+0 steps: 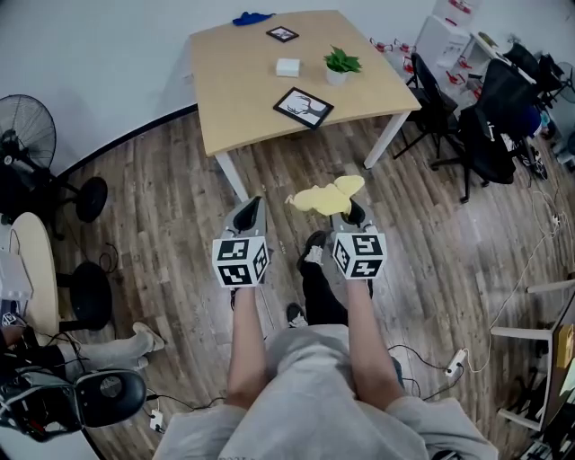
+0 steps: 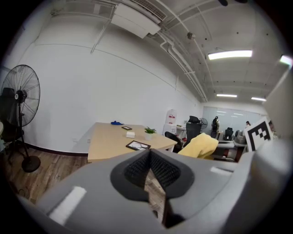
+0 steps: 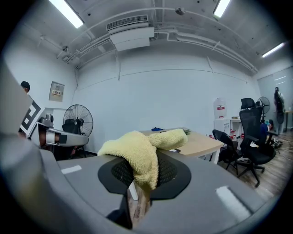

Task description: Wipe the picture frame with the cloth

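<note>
A black picture frame (image 1: 303, 107) lies flat near the front edge of the wooden table (image 1: 243, 90); it also shows in the left gripper view as the picture frame (image 2: 138, 146). Both grippers hang over the floor, well short of the table. My right gripper (image 1: 352, 213) is shut on a yellow cloth (image 1: 325, 196), which bunches out past the jaws. In the right gripper view the cloth (image 3: 139, 155) drapes over the right gripper (image 3: 144, 176). My left gripper (image 1: 249, 213) is shut with nothing in it; its view shows the left gripper (image 2: 149, 171) and the cloth (image 2: 200, 146) to its right.
On the table also stand a small potted plant (image 1: 340, 64), a white box (image 1: 287, 66), a second small frame (image 1: 282, 34) and a blue thing (image 1: 252, 18). Office chairs (image 1: 490, 117) crowd the right. A fan (image 1: 27, 135) stands at the left.
</note>
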`<state>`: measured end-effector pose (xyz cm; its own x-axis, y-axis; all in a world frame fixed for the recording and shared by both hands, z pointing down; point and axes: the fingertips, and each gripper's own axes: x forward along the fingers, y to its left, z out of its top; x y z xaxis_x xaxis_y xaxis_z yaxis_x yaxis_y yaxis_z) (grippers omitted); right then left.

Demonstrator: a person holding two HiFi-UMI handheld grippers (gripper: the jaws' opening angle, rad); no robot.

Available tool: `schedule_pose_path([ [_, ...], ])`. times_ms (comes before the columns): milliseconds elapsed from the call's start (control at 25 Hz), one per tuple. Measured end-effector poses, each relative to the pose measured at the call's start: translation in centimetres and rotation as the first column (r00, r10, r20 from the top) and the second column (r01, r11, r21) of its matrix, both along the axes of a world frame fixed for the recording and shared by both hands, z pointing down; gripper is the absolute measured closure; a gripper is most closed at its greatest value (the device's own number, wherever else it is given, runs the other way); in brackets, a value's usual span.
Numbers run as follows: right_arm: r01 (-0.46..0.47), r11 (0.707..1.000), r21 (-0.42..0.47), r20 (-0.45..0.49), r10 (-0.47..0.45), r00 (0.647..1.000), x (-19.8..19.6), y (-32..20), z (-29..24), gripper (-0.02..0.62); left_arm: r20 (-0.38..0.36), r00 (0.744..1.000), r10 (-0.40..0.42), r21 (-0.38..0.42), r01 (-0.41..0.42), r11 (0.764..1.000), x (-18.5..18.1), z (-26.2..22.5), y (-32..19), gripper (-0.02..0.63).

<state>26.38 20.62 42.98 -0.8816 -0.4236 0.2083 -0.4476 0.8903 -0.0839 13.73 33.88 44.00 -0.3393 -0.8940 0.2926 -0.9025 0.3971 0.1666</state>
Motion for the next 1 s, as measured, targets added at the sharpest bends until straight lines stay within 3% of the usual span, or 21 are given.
schedule_pose_path([
  [520, 0.003, 1.0, -0.017, -0.011, -0.003, 1.0, -7.6, -5.5, 1.4, 0.529, 0.002, 1.0, -0.018, -0.037, 0.018, 0.999, -7.6, 0.9, -4.5, 0.554],
  [1000, 0.026, 1.0, 0.004, -0.012, -0.026, 1.0, -16.6, -16.1, 0.5, 0.529, -0.029, 0.999, -0.022, -0.035, 0.021, 0.999, -17.0, 0.8, -14.9, 0.554],
])
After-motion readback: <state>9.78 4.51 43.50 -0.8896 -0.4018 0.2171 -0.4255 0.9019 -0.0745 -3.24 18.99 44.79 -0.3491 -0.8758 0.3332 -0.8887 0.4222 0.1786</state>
